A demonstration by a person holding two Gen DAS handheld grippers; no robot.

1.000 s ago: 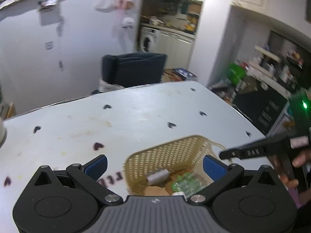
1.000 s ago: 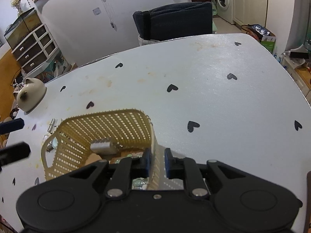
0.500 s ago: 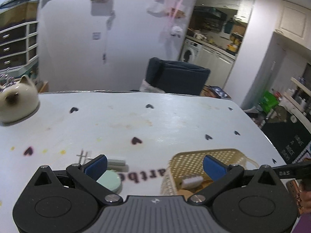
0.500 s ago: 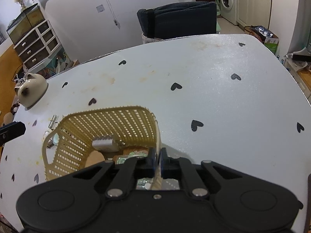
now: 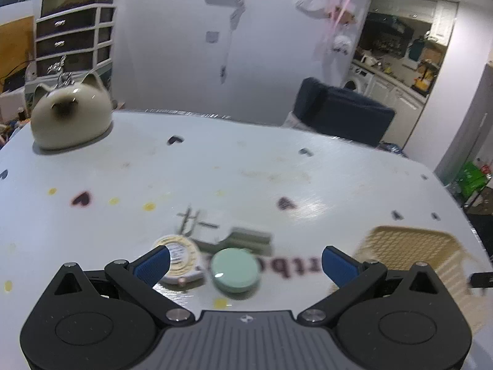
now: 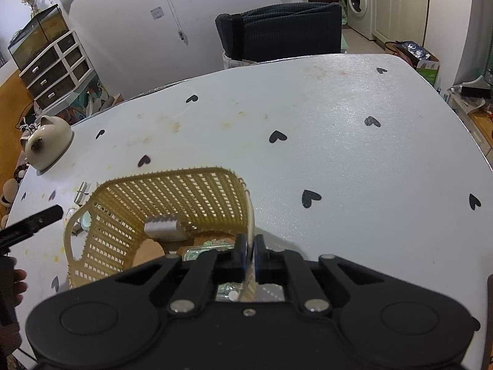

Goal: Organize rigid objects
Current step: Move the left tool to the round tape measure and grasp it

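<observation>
Right gripper clamped on the near wall of the woven basket; left gripper spread wide above loose items on the table.
Basket sits at 7 o'clock in the right wrist view, holding a silver ridged block. In the left wrist view, a mint-green disc lies between the open jaws, a tape measure at its 9 o'clock, a cat-shaped ornament at 10 o'clock.

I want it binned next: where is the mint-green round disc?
In the left wrist view, the mint-green disc lies on the table between the open left gripper fingers, beside the tape measure.
</observation>
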